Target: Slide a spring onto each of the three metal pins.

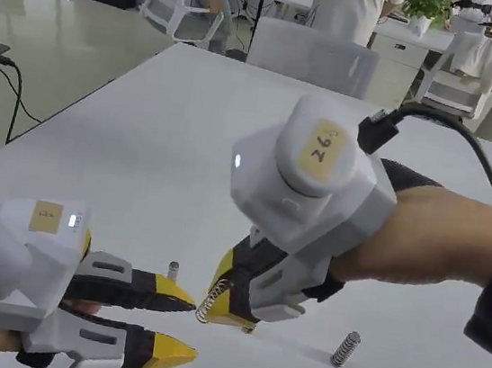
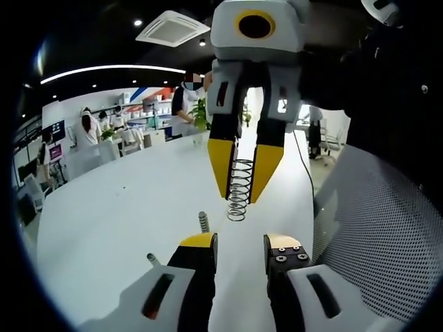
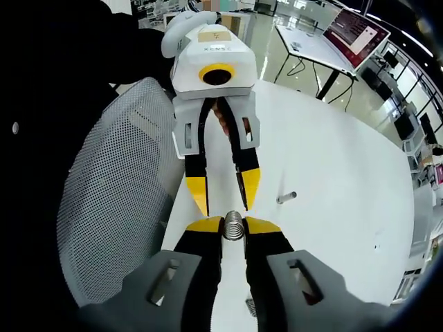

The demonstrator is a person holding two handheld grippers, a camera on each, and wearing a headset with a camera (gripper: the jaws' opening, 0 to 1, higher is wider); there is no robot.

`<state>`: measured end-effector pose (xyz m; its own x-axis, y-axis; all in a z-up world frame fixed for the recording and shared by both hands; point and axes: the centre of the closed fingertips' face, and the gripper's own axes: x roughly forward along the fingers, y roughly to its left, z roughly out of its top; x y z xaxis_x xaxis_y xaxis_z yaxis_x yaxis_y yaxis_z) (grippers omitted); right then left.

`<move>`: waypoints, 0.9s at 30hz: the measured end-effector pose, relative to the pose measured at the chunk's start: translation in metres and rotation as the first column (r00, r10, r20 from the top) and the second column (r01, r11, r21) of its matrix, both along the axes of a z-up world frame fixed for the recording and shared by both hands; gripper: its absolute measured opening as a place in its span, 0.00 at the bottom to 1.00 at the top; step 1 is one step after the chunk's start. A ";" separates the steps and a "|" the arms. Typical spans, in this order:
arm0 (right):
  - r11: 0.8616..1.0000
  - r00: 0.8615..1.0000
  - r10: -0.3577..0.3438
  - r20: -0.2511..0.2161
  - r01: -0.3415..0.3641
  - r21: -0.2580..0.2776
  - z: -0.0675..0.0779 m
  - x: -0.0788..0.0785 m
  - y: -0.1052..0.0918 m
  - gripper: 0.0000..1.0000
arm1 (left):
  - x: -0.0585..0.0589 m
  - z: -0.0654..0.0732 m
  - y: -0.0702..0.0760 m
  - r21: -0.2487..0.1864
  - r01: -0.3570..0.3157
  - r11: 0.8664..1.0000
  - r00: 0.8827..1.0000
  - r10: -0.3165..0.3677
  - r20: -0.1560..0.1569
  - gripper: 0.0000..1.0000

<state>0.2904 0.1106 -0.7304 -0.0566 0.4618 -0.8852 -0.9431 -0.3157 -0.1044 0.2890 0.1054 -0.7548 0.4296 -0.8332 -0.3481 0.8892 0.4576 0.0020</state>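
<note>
White desk (image 1: 141, 152) carries everything here, and the work sits close to its near edge in the head view.

The right tool (image 1: 222, 312) is at the middle of that view, angled down toward the desk. Its yellow-tipped jaws are closed on a spring (image 1: 212, 299), which they pinch across its coils. The spring hangs slanted, with its lower end just above the desk. In the right gripper view the coil end (image 3: 234, 226) sits squeezed between the right tool's (image 3: 234, 225) two tips. The left gripper view shows the spring (image 2: 239, 197) from the front, reaching below the right tool's (image 2: 242, 185) tips.

The left tool (image 1: 192, 327) is at the near left corner of the head view, level with the desk and aimed at the right tool. Its jaws stand moderately apart with nothing between them. The same gap shows in its own view (image 2: 241, 242) and in the right gripper view (image 3: 225, 200).

A bare pin (image 1: 173, 271) stands upright on the desk just beyond the left tool's tips, apart from both tools. It also shows in the two gripper views (image 2: 151, 259) (image 3: 286, 198).

A second spring (image 1: 345, 349) stands on the desk further along the near edge, to the right of the right tool and leaning slightly. It is clear of both tools.

A mesh chair (image 3: 118, 207) stands against the edge of the desk in the right gripper view.
</note>
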 end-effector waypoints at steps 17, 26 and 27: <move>1.000 1.000 -0.008 0.018 0.008 -0.013 -0.004 0.022 0.012 0.13 | -0.001 -0.005 0.025 -0.029 -0.126 0.992 0.992 0.126 -0.021 0.38; 0.999 0.999 -0.025 0.044 0.026 -0.022 -0.009 0.043 0.025 0.13 | -0.003 -0.007 0.033 -0.033 -0.163 0.986 0.986 0.163 -0.024 0.42; 0.999 0.999 -0.027 0.044 0.028 -0.020 -0.010 0.045 0.026 0.13 | -0.003 -0.008 0.034 -0.033 -0.169 0.985 0.985 0.169 -0.024 0.43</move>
